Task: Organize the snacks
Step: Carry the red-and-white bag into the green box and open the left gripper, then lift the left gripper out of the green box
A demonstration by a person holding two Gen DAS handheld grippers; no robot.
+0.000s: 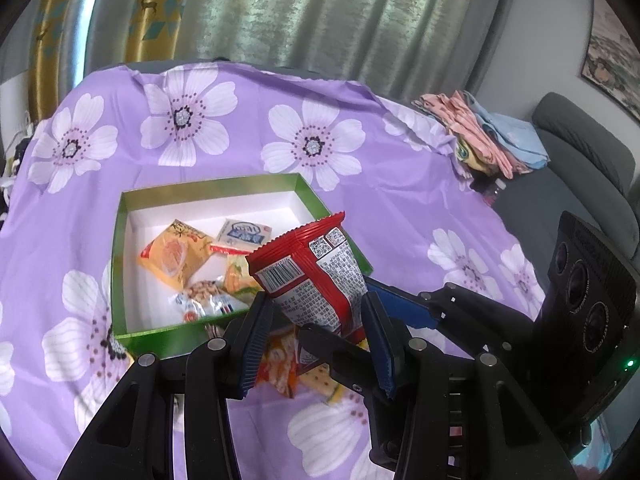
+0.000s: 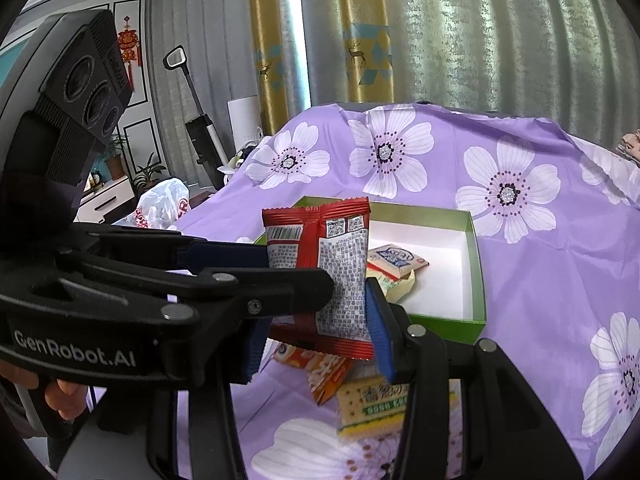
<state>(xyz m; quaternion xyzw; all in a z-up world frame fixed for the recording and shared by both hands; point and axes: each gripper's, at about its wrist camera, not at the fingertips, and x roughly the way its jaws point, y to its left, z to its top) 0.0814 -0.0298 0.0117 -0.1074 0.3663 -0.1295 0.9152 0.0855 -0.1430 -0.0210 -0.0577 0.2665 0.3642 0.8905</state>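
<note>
Red snack packet [image 1: 316, 272] upright, long axis near-vertical

red snack packet [image 1: 316, 276] upright above green box [image 1: 120, 240], packets inside

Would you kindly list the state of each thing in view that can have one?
red snack packet: lifted, gripped by both grippers.
left gripper: shut on the packet.
right gripper: shut on the packet.
green box: open, several snacks inside.
loose snacks: lying on the cloth outside the box.
</note>
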